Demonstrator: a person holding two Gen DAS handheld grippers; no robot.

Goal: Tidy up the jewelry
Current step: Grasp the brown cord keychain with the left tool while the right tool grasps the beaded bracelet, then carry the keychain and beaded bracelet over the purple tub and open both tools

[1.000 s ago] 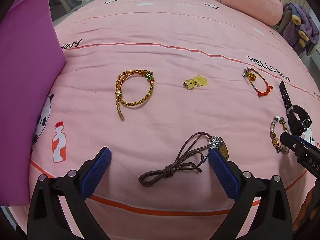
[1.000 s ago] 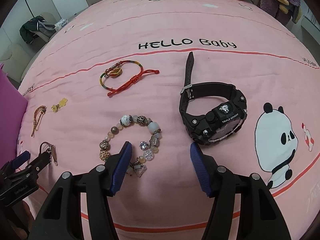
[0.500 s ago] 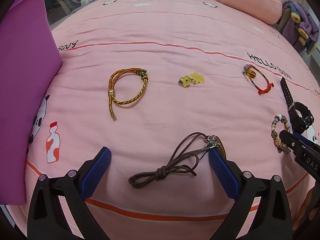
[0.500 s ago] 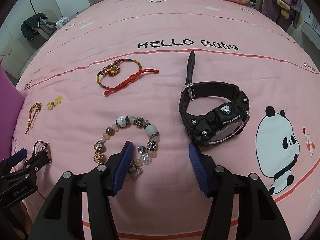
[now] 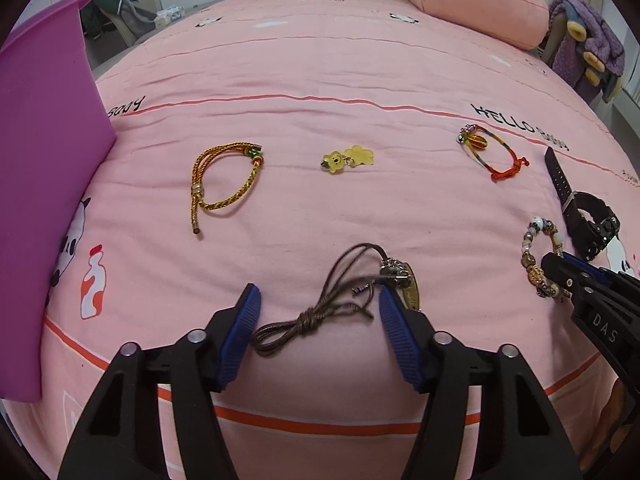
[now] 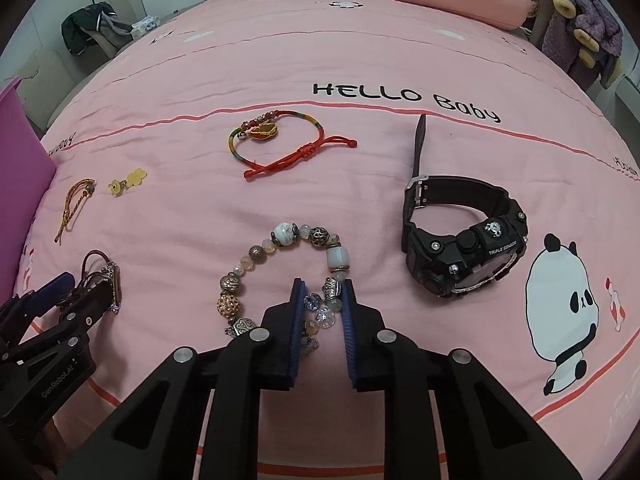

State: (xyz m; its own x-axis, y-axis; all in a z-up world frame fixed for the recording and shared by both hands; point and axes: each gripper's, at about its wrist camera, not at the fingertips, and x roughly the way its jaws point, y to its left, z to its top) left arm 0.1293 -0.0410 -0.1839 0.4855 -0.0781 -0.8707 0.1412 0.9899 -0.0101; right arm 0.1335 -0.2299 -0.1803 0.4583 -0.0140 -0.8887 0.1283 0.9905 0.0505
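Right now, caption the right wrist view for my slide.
Right gripper fingers closed around beaded bracelet on the pink bedspread, black watch alongside.

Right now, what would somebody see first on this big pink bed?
Probably the right hand-held gripper pinching the beaded bracelet near the bed's front edge. Just right of it lies a chunky black watch, and the left hand-held gripper sits open around a brown cord necklace.
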